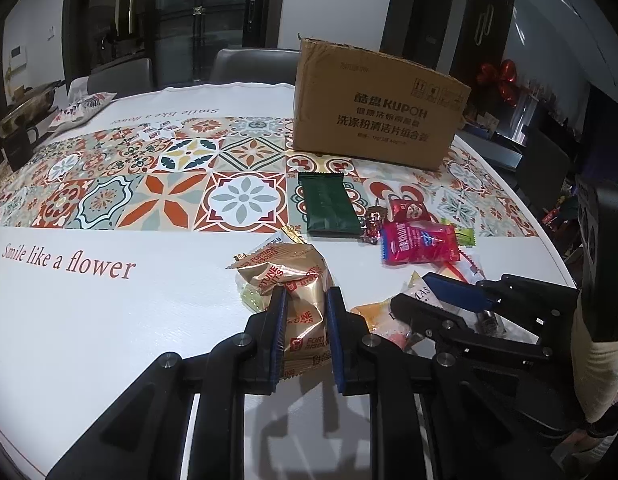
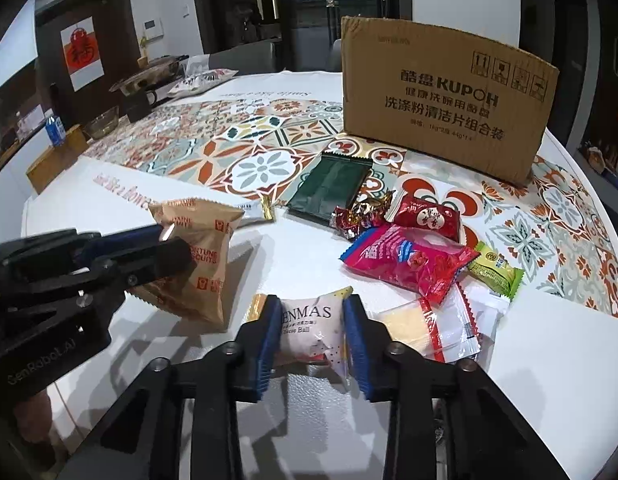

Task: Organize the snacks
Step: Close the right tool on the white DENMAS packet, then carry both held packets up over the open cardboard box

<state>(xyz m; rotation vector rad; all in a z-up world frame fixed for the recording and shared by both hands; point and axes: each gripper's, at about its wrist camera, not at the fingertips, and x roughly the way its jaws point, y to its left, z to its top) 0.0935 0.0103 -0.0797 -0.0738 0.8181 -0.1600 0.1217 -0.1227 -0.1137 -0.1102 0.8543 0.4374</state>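
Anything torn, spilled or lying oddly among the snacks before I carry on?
Nothing looks spilled or torn. The cardboard box has a ragged, crumpled top edge, and the loose snacks lie overlapping in a heap: the pink packet rests over the clear red-striped wrapper.

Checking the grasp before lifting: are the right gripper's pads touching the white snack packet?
Touching. The right wrist view shows both pads of the right gripper pressing the white snack packet.

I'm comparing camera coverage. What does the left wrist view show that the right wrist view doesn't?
Only the left wrist view: red balloons at the back right, and the left gripper shut on the gold biscuit packet seen head-on. Only the right wrist view: a blue carton, a glass bowl and a red wall poster. Both: the cardboard box, the green packet, the pink packet, and the right gripper on the white packet.
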